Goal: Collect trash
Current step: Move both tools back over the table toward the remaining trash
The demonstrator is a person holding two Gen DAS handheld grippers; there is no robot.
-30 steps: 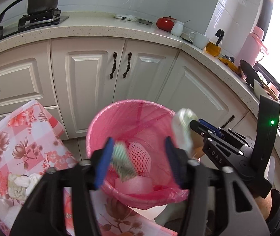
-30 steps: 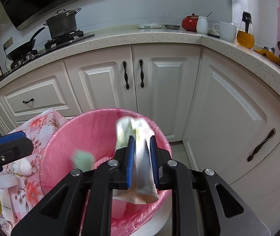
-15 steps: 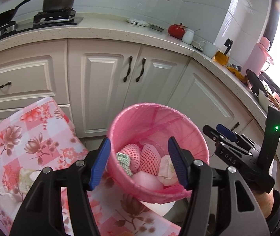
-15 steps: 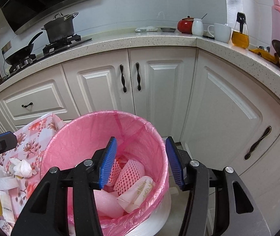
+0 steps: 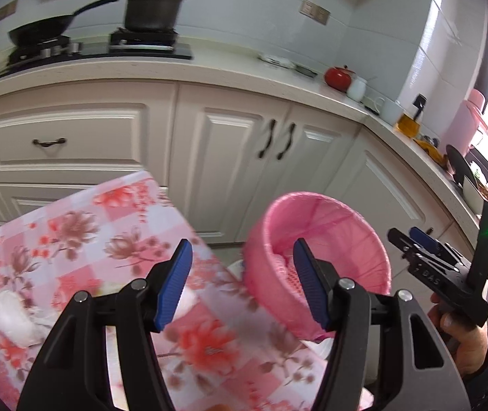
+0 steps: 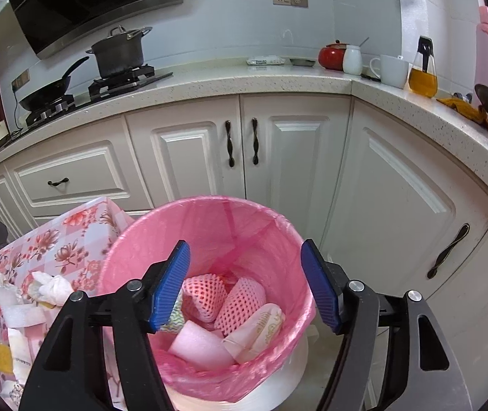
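Note:
A bin lined with a pink bag (image 6: 209, 226) stands on the floor beside the table; it also shows in the left wrist view (image 5: 346, 212). Inside lie pink foam nets (image 6: 240, 298), a white foam block (image 6: 199, 346) and a printed wrapper (image 6: 261, 325). My right gripper (image 6: 245, 286) is open and empty above the bin's mouth. My left gripper (image 5: 242, 284) is open and empty over the table's floral cloth (image 5: 73, 233), left of the bin. Crumpled tissues (image 6: 52, 286) and white scraps (image 5: 8, 315) lie on the table. The right gripper (image 5: 439, 267) shows at the right of the left wrist view.
White kitchen cabinets (image 6: 298, 157) run behind the bin under a speckled counter (image 6: 244, 75). A pot (image 6: 120, 51) and a pan (image 6: 49, 89) sit on the stove. A red pot, cups and an oil bottle (image 6: 422, 72) stand at the corner.
Both grippers opened and dropped their trash into the bin. My left gripper has since swung left, from over the bin to over the table. My right gripper stays above the bin.

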